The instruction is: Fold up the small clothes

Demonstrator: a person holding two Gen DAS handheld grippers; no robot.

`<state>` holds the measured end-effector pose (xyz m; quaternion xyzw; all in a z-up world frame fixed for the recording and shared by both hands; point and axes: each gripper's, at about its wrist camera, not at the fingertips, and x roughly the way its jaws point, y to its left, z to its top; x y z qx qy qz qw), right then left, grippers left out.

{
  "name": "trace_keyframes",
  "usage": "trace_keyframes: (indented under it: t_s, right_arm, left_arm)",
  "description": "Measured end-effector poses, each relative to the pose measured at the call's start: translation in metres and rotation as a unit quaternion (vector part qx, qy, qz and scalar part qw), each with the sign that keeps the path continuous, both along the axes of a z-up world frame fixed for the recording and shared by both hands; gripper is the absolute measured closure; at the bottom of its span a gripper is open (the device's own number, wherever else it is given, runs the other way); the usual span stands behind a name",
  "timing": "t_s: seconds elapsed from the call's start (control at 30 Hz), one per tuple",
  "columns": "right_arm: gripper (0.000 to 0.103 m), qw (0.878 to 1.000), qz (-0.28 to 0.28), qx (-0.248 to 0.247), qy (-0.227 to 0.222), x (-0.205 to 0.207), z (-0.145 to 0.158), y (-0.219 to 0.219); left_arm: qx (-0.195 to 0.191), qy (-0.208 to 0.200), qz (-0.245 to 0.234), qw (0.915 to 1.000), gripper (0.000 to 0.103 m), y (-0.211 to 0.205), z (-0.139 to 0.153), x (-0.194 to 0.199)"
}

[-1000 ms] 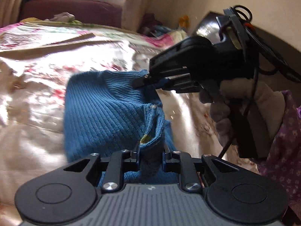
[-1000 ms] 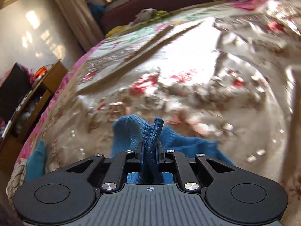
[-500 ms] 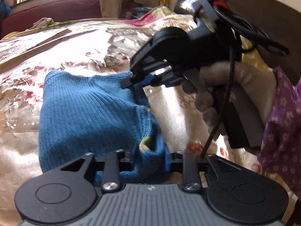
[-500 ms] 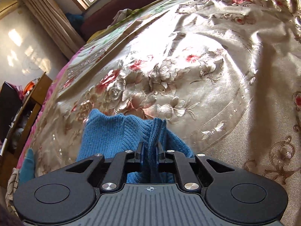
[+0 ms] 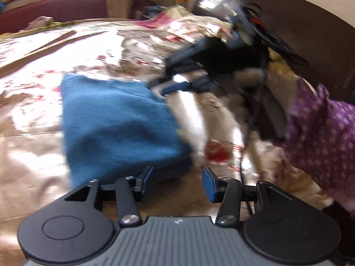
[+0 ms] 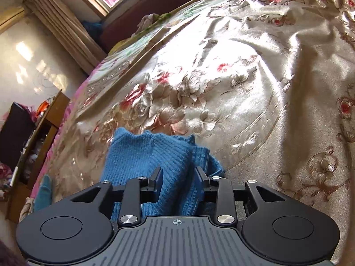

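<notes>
1. Two tongs at work on one blue knit garment (image 5: 119, 128), spread on the floral bedspread (image 5: 33, 102) of the bed.
2. Blurred by motion throughout the left wrist view; knit ribbing lost there, edges soft.
3. Left tongs (image 5: 177, 182) released, blue pads apart, nothing between them; near edge of the garment just beyond the left pad.
4. Right tongs (image 6: 178, 180) spread too, with a raised fold of the garment (image 6: 155, 155) lying between the fingers; contact with the pads hard to judge.
5. Near part of the garment hidden under the right tongs' body in the right wrist view.
6. Seen from the left: right tongs (image 5: 159, 86) smeared, at the garment's far right corner.
7. Long axis near to far in the left wrist view, far edge squared off.
8. Purple patterned sleeve (image 5: 321, 128) cut off at the right.
</notes>
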<state>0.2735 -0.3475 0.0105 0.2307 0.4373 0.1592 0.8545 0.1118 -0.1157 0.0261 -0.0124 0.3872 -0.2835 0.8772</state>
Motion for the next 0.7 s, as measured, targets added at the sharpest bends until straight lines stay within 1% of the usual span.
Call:
trace_keyframes:
  t_s: [0.13, 0.23, 0.37, 0.5, 0.53, 0.57, 0.67, 0.7]
  right_arm:
    - [0.07, 1.0, 0.015, 0.001, 0.019, 0.0, -0.008, 0.013]
    - [0.07, 1.0, 0.02, -0.01, 0.018, -0.003, -0.009, 0.017]
    - [0.07, 1.0, 0.017, -0.02, 0.016, -0.007, -0.009, 0.016]
    - [0.07, 1.0, 0.014, 0.005, 0.016, -0.006, -0.008, 0.011]
    - [0.068, 1.0, 0.017, 0.008, 0.018, -0.004, -0.008, 0.013]
    - [0.065, 1.0, 0.019, 0.006, 0.021, -0.003, -0.009, 0.015]
    - [0.065, 0.999, 0.026, -0.009, 0.018, -0.004, -0.01, 0.025]
    - [0.069, 0.999, 0.028, -0.015, 0.014, -0.005, -0.009, 0.027]
  left_arm:
    - [0.009, -0.012, 0.043, 0.999, 0.052, 0.018, 0.001, 0.015]
    - [0.024, -0.026, 0.053, 0.998, 0.052, 0.022, -0.002, 0.024]
    - [0.029, -0.016, 0.066, 0.9973, 0.052, 0.028, -0.01, 0.037]
    - [0.034, -0.012, 0.065, 0.9972, 0.052, 0.027, -0.015, 0.041]
    - [0.037, -0.011, 0.063, 0.9973, 0.051, 0.026, -0.016, 0.041]
    - [0.039, -0.011, 0.062, 0.9972, 0.051, 0.025, -0.017, 0.041]
    - [0.041, -0.009, 0.061, 0.9973, 0.05, 0.023, -0.018, 0.041]
    - [0.041, -0.01, 0.059, 0.9973, 0.05, 0.023, -0.018, 0.041]
